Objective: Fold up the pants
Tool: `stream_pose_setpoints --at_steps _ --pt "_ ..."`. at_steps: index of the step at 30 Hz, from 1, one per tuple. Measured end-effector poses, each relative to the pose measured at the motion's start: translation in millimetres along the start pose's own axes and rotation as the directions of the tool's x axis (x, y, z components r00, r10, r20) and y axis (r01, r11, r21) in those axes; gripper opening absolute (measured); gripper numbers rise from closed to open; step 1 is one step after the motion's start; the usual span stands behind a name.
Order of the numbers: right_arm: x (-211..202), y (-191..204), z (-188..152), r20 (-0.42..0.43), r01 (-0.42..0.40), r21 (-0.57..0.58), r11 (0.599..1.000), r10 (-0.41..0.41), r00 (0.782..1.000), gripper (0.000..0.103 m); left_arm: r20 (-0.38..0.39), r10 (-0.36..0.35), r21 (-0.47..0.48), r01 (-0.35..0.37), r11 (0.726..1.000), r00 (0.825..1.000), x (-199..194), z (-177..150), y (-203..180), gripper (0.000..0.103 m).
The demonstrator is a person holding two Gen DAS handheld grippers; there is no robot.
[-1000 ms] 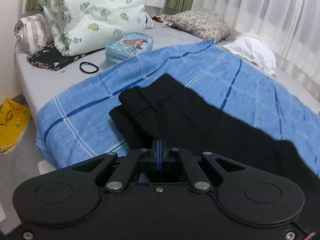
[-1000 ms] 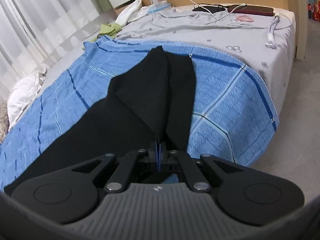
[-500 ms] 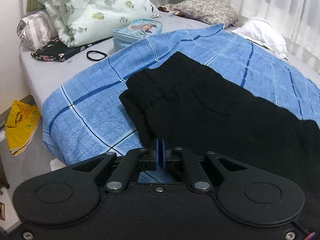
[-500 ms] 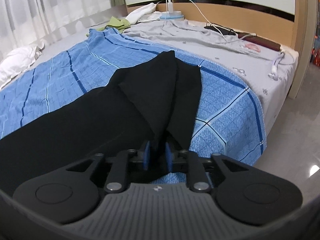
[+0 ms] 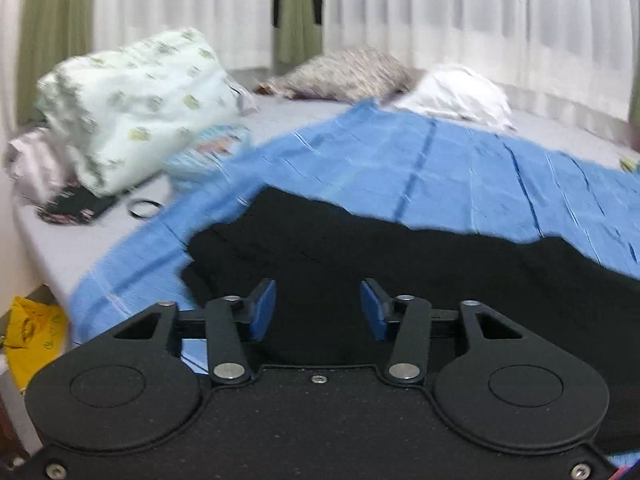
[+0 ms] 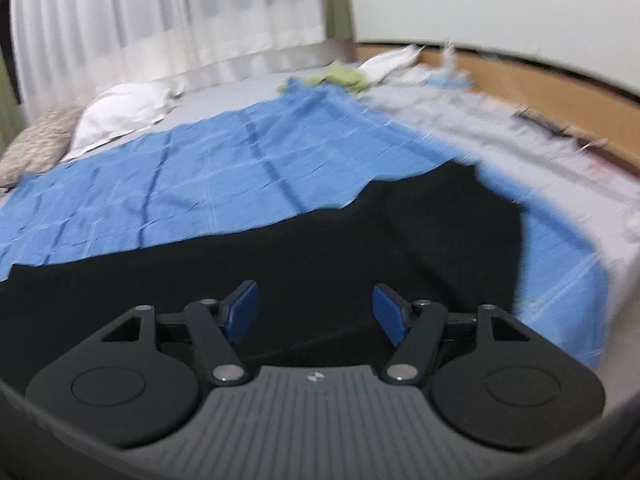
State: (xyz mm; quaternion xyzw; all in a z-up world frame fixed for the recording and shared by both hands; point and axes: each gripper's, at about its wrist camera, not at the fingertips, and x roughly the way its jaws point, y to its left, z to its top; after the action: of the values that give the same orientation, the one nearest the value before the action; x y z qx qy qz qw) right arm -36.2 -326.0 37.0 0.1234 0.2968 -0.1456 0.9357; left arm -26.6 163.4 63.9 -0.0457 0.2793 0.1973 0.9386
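Both views blurred; left gripper and right gripper opening, seemingly empty, above black pants.

Pants lie on blanket, pillows seemingly behind.

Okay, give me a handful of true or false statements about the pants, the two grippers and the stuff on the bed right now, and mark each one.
1. The black pants lie on a blue checked blanket. True.
2. The left gripper is clamped shut on the pants. False: its jaws are opening, the blue pads stand apart, and the fabric lies beyond them, unpinched.
3. The right gripper has its pads apart, with no cloth pressed between them. True; its jaws are opening too.
4. The pants are red. False: they are black.
5. A white pillow lies beyond the blanket, near the curtains. True.
6. The blanket lies on the floor. False: it is spread over the bed.
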Motion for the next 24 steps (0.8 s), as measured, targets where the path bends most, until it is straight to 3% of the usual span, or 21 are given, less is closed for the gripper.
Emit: stream_pose_setpoints --at_steps 3,6,9,14,17,21,24 --pt "24.6 -4.6 -1.8 -0.031 0.024 0.013 1.000 -0.023 0.999 0.077 -0.058 0.027 0.025 -0.026 0.999 0.998 22.4 -9.4 -10.7 0.029" --pt "41.1 -20.1 0.7 -0.038 0.073 0.031 0.997 -0.072 0.997 0.076 -0.118 0.072 0.037 -0.068 0.997 0.990 40.1 -18.4 -11.8 0.028" --pt "47.5 -48.5 5.8 -0.021 0.143 0.078 0.987 -0.142 0.990 0.074 -0.104 0.093 0.061 -0.087 0.994 0.990 42.7 -23.3 -12.6 0.028" --pt "34.5 -115.4 16.6 0.013 0.236 0.307 0.922 -0.252 0.968 0.073 -0.116 0.115 0.048 -0.110 0.993 0.987 46.9 -21.3 -7.0 0.028" --pt "21.7 -144.7 19.1 0.025 0.281 0.369 0.886 -0.311 0.950 0.073 -0.111 0.129 0.060 -0.123 0.991 0.985 48.3 -20.3 -6.1 0.029" --pt "5.5 -163.9 17.0 0.044 0.291 0.400 0.869 -0.336 0.941 0.073 -0.102 0.142 0.084 -0.134 0.987 0.985 48.6 -20.8 -9.5 0.029" --pt "-5.3 -171.3 10.0 0.046 0.218 0.448 0.867 -0.266 0.963 0.073 -0.102 0.142 0.083 -0.134 0.988 0.985 48.9 -20.9 -9.7 0.029"
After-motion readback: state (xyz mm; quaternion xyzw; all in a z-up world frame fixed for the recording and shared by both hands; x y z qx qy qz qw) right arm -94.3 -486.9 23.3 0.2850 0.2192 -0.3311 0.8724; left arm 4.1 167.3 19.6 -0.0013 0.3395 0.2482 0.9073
